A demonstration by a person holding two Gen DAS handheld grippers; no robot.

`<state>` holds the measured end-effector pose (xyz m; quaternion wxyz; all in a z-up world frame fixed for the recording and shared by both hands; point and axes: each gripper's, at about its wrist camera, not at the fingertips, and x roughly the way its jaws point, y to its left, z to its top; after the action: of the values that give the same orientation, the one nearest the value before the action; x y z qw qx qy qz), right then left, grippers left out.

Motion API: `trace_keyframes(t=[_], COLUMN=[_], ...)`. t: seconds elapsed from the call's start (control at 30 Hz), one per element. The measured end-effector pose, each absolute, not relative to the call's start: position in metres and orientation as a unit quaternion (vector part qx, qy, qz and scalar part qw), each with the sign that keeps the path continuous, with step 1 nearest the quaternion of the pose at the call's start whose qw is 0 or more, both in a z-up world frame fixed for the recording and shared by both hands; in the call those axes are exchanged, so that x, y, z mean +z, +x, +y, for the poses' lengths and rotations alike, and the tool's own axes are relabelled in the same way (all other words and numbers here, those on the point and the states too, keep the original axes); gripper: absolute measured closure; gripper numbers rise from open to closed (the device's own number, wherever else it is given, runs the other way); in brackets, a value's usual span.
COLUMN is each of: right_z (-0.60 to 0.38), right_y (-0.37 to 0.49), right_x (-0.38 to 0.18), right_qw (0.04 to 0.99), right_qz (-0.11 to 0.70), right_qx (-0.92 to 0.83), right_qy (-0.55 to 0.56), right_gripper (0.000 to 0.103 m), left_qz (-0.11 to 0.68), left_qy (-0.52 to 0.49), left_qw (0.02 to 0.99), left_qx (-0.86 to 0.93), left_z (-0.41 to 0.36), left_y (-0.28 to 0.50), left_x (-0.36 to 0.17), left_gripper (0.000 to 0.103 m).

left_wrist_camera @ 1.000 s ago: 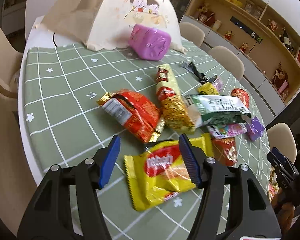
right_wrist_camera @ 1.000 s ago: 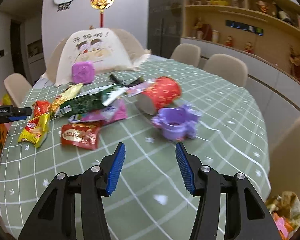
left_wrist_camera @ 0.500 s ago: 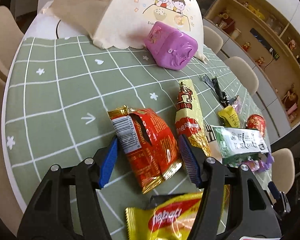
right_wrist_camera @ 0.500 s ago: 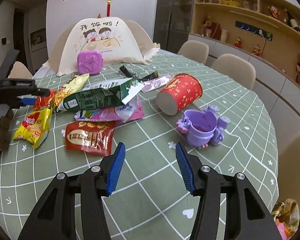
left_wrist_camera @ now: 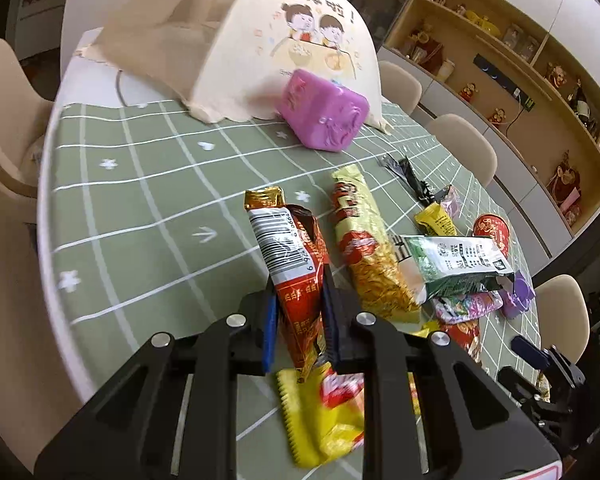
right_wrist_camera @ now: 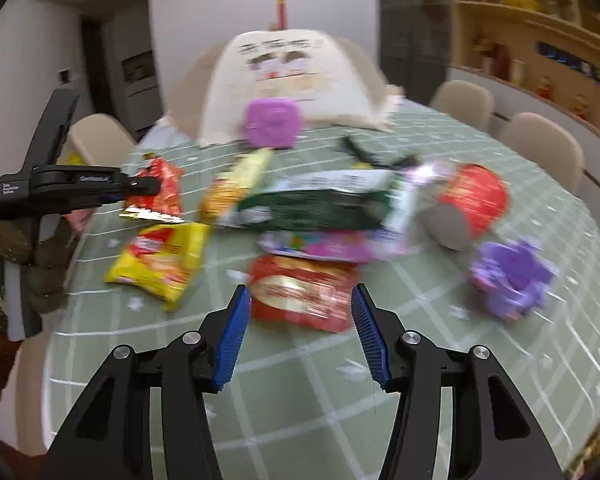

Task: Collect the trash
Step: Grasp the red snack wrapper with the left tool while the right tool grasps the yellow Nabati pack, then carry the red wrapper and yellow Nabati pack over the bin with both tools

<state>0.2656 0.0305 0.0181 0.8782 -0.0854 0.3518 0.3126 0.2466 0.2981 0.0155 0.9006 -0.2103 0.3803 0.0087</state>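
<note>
Left gripper (left_wrist_camera: 298,320) has just been closing and its pads now pinch the red wrapper (left_wrist_camera: 296,264) near its lower end; barcode end stands up clear of the green tablecloth (left_wrist_camera: 140,208), so I judge it just lifted; right gripper (right_wrist_camera: 300,332) is wide apart with nothing between the jaws, hovering short of the flat red packet (right_wrist_camera: 300,292); that view is smeared with motion blur, so fine detail there is unreliable. Rest of the trash lies spread across the middle of the table: yellow packet (left_wrist_camera: 324,408) directly under the left gripper, long yellow bag (left_wrist_camera: 364,240) just beside the held wrapper, green-and-white bag (left_wrist_camera: 456,268) lying over a pink wrapper (left_wrist_camera: 468,304), red cup (right_wrist_camera: 472,200) tipped on its side, purple cup (right_wrist_camera: 512,276) near the right edge; no bin is visible in either view. Risks as I read them: the grip is on a thin crinkly foil edge, so the red wrapper could slide out if swung fast; its loose tail hangs close to the yellow packet and could drag it toward the table edge; the right gripper may skate over the flat red packet rather than get under it, since it lies flush on the cloth; the red cup could roll if nudged; both tools are working the same patch, so the arms could clash.
</note>
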Motion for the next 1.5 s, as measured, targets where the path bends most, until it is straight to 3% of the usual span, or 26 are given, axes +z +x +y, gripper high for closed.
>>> trace_keyframes(t=[0.33, 0.47, 0.6, 1.1, 1.5], right_z=[0.1, 0.116, 0.105, -0.059, -0.12], right_y=[0.291, 0.286, 0.272, 0.256, 0.233], right_x=[0.001, -0.004, -0.001, 0.016, 0.038], right_qw=[0.833, 0.817, 0.828, 0.899, 0.934], right_qz=[0.408, 0.419, 0.397, 0.377, 0.321], right_qx=[0.368, 0.383, 0.378, 0.215, 0.153], right_qy=[-0.067, -0.096, -0.116, -0.057, -0.035], right_gripper=[0.057, 0.079, 0.087, 0.089, 0.089], left_qz=[0.39, 0.391, 0.389, 0.4, 0.382], left_qy=[-0.226, -0.228, -0.23, -0.2, -0.147], left_qw=[0.893, 0.892, 0.892, 0.886, 0.896], left_qx=[0.001, -0.012, -0.021, -0.123, -0.172], left_z=[0.313, 0.308, 0.303, 0.235, 0.164], left_y=[0.219, 0.216, 0.216, 0.219, 0.221], left_x=[0.008, 0.007, 0.007, 0.013, 0.04], left_gripper=[0.085, 0.085, 0.085, 0.085, 0.085])
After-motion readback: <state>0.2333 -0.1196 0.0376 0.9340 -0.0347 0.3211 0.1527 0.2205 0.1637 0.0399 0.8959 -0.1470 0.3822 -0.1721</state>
